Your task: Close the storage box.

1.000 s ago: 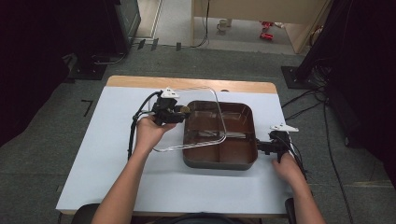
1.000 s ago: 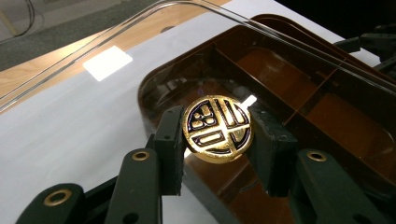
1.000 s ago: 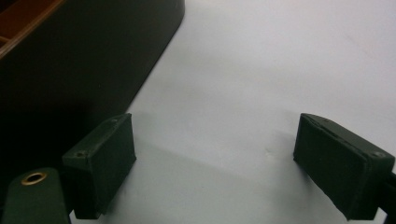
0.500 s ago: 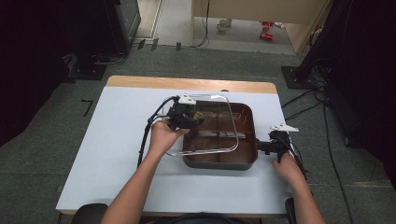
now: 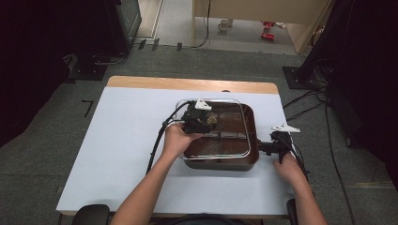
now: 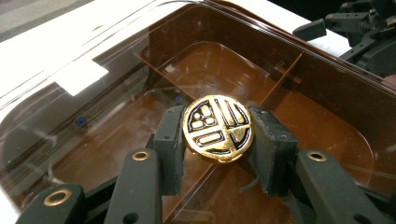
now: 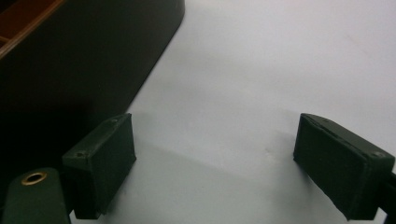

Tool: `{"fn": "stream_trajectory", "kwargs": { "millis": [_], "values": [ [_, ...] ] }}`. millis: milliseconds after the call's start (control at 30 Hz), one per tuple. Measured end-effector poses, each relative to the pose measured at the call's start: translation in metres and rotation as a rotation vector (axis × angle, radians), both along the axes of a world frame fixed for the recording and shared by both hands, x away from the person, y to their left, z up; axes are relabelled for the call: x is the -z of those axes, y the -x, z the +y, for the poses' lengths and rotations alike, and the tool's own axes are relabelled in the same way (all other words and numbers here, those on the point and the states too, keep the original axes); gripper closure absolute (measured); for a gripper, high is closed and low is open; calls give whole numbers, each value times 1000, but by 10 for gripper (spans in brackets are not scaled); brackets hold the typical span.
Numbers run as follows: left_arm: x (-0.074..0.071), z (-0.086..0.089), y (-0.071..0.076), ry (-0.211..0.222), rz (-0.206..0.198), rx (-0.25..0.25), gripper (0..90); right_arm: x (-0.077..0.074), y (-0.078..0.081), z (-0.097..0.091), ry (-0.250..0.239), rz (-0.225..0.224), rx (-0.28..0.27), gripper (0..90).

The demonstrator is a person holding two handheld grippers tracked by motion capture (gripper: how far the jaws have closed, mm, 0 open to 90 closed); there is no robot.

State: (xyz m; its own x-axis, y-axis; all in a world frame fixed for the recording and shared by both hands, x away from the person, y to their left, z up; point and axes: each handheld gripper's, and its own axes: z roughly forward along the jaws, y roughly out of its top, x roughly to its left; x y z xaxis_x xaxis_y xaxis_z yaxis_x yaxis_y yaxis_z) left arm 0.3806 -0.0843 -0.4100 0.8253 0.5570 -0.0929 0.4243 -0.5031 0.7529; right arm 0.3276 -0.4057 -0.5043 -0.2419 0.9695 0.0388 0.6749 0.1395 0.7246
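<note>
A dark brown tray (image 5: 225,165) with inner dividers sits on the white table. A clear plastic lid (image 5: 234,107) lies over it, shifted slightly to the left. A round gold and black knob (image 6: 218,128) sits on top of the clear lid (image 6: 93,93). My left gripper (image 5: 204,120) is shut on that knob, and in the left gripper view its pads (image 6: 169,144) press on both sides of it. My right gripper (image 5: 265,147) rests on the table just off the tray's right side, open with nothing between its pads (image 7: 100,161). The tray's dark wall (image 7: 84,60) rises at the left of the right gripper view.
The white table top (image 5: 126,154) has bare room left of and in front of the tray, with a wooden strip (image 5: 187,84) along its far edge. Cables trail from both grippers. Grey carpet and dark stands surround the table.
My left gripper carried the clear lid to the right and down, from beside the tray's left edge to over the tray. The right gripper stayed put.
</note>
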Motion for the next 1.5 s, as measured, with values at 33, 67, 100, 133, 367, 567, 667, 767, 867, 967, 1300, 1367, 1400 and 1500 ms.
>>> {"fn": "stream_trajectory", "kwargs": {
  "millis": [33, 67, 100, 133, 367, 567, 667, 767, 867, 967, 1300, 1367, 1400, 1500],
  "values": [
    [1, -3, 0, -2, -2, 5, 594, 0, 0, 0, 0, 0, 0, 122],
    [1, -5, 0, -4, -2, 8, 594, 0, 0, 0, 0, 0, 0, 122],
    [2, -8, 0, -10, -3, 14, 594, 0, 0, 0, 0, 0, 0, 122],
    [3, -10, 0, -15, -4, 17, 594, 0, 0, 0, 0, 0, 0, 122],
    [9, -27, 1, -34, -10, 53, 594, 0, 0, 0, 0, 0, 0, 122],
    [12, -36, 3, -53, -18, 68, 594, 0, 0, 0, 1, -1, -1, 121],
    [14, -36, 1, -44, -1, 70, 593, 0, 0, 0, 1, -2, -1, 121],
    [15, -35, 1, -44, -5, 72, 592, 0, 0, 0, 1, -1, -1, 121],
    [15, -35, 1, -46, -1, 76, 590, 0, 0, 0, 0, -1, -1, 122],
    [14, -34, 2, -43, -2, 78, 570, 0, 0, 0, 1, -1, -1, 122],
    [0, -11, 3, -15, 18, 47, 382, 0, 0, 0, 0, -1, -1, 122],
    [-1, -4, 6, -31, 7, 44, 376, 0, 0, 0, 0, 0, 0, 121],
    [-2, -1, 6, -39, 1, 48, 352, 0, 0, 0, 1, -1, -1, 122],
    [-3, 12, 7, -31, 27, 45, 325, 0, 0, 0, 1, -1, -1, 122]
  ]
}}
